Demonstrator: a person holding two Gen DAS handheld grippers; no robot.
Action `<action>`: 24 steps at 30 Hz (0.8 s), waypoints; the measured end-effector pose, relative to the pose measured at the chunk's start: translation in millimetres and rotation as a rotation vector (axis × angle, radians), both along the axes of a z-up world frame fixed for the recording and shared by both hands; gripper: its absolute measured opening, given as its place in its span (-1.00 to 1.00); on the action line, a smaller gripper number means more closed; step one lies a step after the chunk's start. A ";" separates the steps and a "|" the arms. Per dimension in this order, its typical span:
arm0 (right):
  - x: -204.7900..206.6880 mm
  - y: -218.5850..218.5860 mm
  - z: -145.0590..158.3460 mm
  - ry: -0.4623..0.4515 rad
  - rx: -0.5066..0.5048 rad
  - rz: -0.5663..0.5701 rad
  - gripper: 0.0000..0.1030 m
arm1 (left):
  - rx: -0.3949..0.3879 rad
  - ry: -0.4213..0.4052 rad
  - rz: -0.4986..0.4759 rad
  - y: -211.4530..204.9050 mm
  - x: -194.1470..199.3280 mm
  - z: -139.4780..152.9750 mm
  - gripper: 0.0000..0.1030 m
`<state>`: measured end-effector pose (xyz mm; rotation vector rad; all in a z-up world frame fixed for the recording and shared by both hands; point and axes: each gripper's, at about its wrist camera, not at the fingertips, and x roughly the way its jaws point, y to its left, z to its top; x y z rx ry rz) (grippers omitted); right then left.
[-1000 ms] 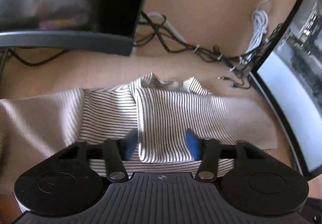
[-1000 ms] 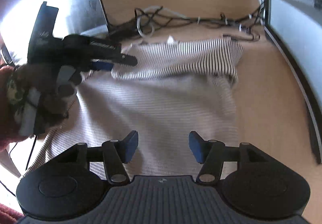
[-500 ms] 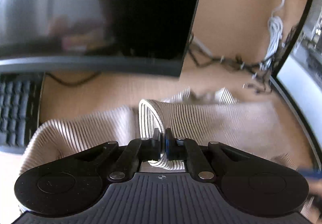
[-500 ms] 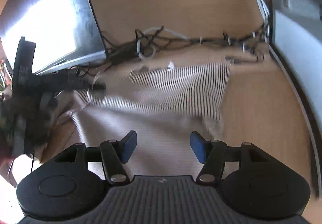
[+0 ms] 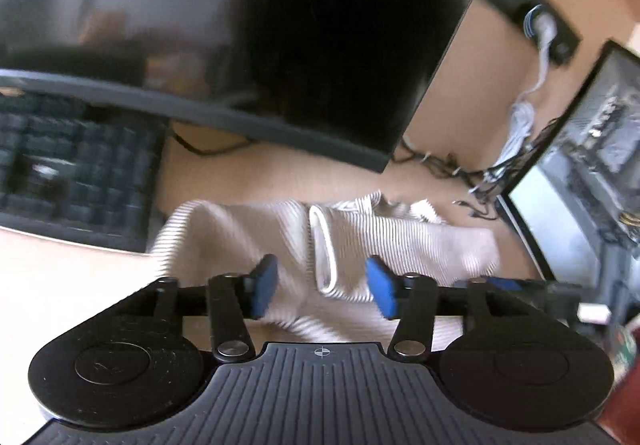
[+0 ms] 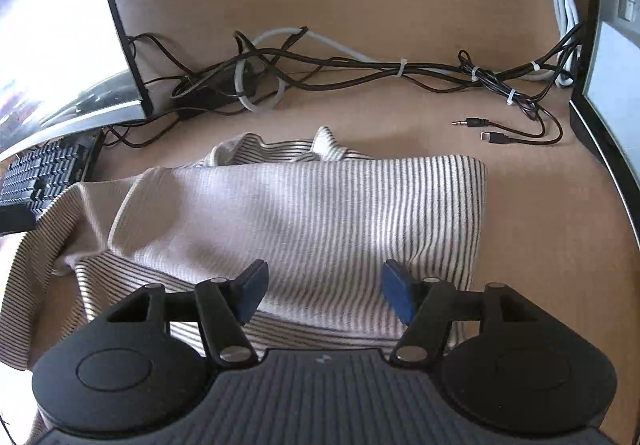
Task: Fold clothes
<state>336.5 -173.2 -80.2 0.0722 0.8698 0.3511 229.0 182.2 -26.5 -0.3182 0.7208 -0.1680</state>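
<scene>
A black-and-white striped shirt (image 6: 320,205) lies on the wooden desk (image 6: 540,245), with a sleeve folded across its body. In the left wrist view the shirt (image 5: 400,241) is blurred, and its sleeve cuff (image 5: 322,245) lies loose just beyond my left gripper (image 5: 323,287). That gripper's jaws are opening and its blue pads (image 5: 264,285) do not touch the cloth. My right gripper (image 6: 324,293) hovers over the shirt's near edge with its jaws opening and nothing pinched between them.
A dark monitor (image 5: 240,25) and a black keyboard (image 5: 72,173) stand at the left. Tangled cables (image 6: 360,65) and loose plugs (image 6: 472,122) lie behind the shirt. A second screen (image 6: 608,45) borders the right side.
My left gripper shut on the sleeve cuff, carried it across the shirt, then let it go and opened. It has left the right wrist view. The right gripper moved over the shirt.
</scene>
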 end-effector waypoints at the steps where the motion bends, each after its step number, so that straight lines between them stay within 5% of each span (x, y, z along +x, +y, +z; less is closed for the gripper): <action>1: -4.2 2.9 4.6 -0.004 0.006 0.002 0.23 | 0.015 -0.018 -0.004 9.7 -14.9 5.8 0.23; 5: -38.5 26.7 29.3 -0.058 0.023 0.059 0.23 | 0.176 -0.053 -0.035 39.2 -63.5 13.0 0.47; 10: -84.1 73.2 49.5 -0.106 -0.004 0.205 0.23 | 0.296 0.003 -0.100 63.7 -109.9 -6.5 0.48; 16: -134.5 135.4 44.7 -0.048 -0.010 0.397 0.23 | 0.464 0.002 -0.229 56.2 -125.1 -40.1 0.38; 19: -153.5 166.5 35.7 -0.027 -0.026 0.449 0.23 | 0.482 -0.035 -0.276 46.2 -116.0 -51.3 0.34; 21: -159.1 188.0 30.1 -0.027 -0.035 0.480 0.23 | 0.474 -0.046 -0.274 44.1 -107.0 -57.2 -0.02; 23: -163.3 206.4 26.9 -0.040 -0.052 0.504 0.23 | 0.396 -0.025 -0.244 51.9 -94.2 -58.7 -0.72; 24: -164.8 215.1 26.2 -0.053 -0.063 0.512 0.22 | 0.336 -0.009 -0.217 58.4 -89.0 -57.2 -0.74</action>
